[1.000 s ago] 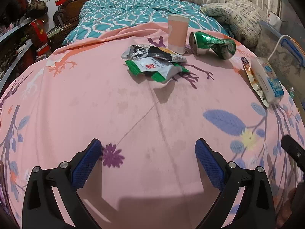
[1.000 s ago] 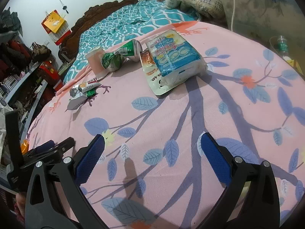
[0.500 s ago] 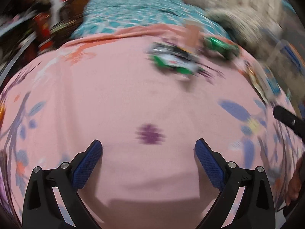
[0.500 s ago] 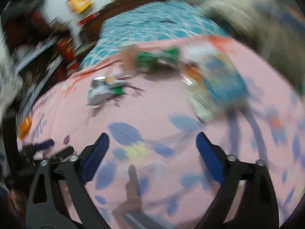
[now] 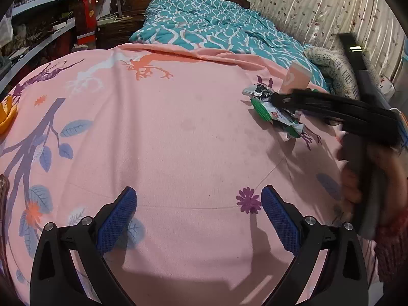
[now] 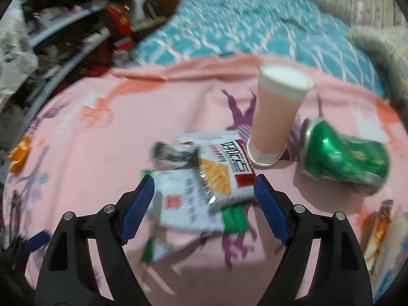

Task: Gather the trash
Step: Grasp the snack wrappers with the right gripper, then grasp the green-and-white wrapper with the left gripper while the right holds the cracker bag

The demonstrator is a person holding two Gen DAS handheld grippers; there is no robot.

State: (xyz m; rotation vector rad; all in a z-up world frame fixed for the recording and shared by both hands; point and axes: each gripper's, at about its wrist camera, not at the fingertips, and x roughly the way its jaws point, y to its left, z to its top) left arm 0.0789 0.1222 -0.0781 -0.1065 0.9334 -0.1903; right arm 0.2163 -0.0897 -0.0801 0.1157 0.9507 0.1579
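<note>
The right gripper [image 6: 204, 193], jaws closing around the snack wrappers [image 6: 204, 178] just beside the paper cup [image 6: 278, 117], holds nothing yet; next, pinch and lift.

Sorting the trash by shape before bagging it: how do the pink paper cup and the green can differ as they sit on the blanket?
The pink paper cup stands upright; the green can lies on its side. The cup keeps its tapered shape; the can looks dented. The cup is matte pink and white; the can is shiny green. Both sit close together on the pink blanket.
</note>
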